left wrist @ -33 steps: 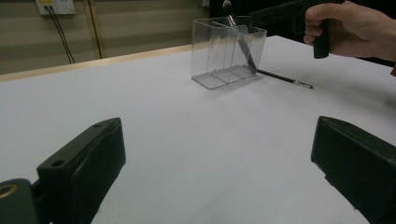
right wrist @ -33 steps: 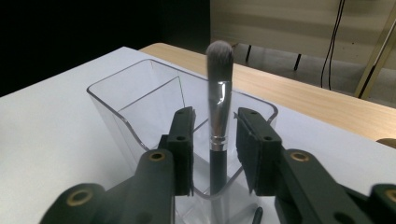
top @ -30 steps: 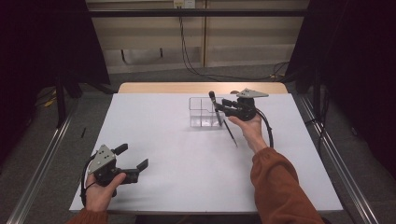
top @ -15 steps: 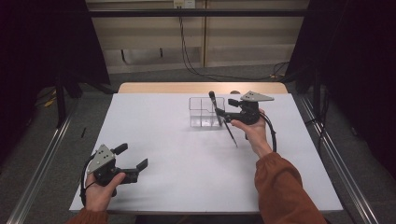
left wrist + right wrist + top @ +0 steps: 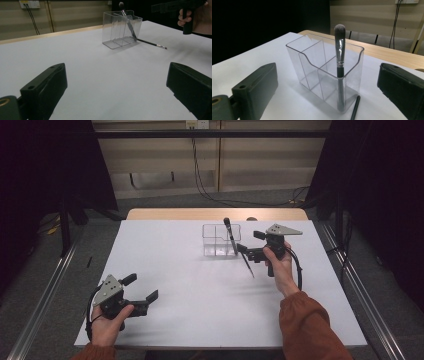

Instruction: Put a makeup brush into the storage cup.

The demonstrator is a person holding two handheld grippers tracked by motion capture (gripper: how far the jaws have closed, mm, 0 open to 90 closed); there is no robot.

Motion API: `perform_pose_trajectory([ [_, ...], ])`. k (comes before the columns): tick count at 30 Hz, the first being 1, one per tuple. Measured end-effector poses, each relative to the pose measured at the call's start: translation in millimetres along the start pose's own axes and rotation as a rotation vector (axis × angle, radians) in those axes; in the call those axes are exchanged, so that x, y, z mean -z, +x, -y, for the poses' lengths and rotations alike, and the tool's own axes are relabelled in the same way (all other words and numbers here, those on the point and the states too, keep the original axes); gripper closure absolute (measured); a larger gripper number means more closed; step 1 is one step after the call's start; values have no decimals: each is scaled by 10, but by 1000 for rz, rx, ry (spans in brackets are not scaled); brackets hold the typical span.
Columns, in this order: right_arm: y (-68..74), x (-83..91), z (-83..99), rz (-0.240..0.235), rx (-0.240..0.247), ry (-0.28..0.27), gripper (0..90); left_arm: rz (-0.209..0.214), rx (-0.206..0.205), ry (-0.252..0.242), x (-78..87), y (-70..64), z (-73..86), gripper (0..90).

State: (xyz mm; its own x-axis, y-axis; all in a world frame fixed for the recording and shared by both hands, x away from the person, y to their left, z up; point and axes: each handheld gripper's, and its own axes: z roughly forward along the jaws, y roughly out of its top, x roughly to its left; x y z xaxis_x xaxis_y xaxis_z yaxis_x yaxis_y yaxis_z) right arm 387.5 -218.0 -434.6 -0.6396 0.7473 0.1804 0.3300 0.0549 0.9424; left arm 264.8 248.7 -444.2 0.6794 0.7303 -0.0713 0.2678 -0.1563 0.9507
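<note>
The right gripper (image 5: 246, 251), jaws spread and empty, hovers just right of the clear organizer (image 5: 220, 240), where 1 brush (image 5: 339, 62) stands upright. A thin pencil (image 5: 247, 265) lies beside it. The left gripper (image 5: 142, 294) rests spread near-left.

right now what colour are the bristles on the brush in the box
Grey bristles with paler tips, clearest in the right gripper view.

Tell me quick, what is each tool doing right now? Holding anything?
Left tool: open, holding nothing, low over the table.
Right tool: open, holding nothing, beside the clear organizer where the brush stands.
</note>
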Motion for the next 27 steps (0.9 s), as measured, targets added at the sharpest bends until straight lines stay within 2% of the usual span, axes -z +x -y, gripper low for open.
perform_pose_trajectory([
  [10,40,231,55,30,31,9,25,-5,-4,-6,6,-9,-5,33],
  [15,65,349,103,68,39,-6,29,-6,-9,-6,12,-15,-5,33],
  [19,102,432,132,63,43,6,30,-10,-15,-6,24,-18,-5,36],
  [22,151,504,148,81,56,-3,30,-13,-14,-8,38,-22,-5,36],
  [27,238,642,204,68,54,4,29,-9,-10,-12,50,-24,-3,37],
])
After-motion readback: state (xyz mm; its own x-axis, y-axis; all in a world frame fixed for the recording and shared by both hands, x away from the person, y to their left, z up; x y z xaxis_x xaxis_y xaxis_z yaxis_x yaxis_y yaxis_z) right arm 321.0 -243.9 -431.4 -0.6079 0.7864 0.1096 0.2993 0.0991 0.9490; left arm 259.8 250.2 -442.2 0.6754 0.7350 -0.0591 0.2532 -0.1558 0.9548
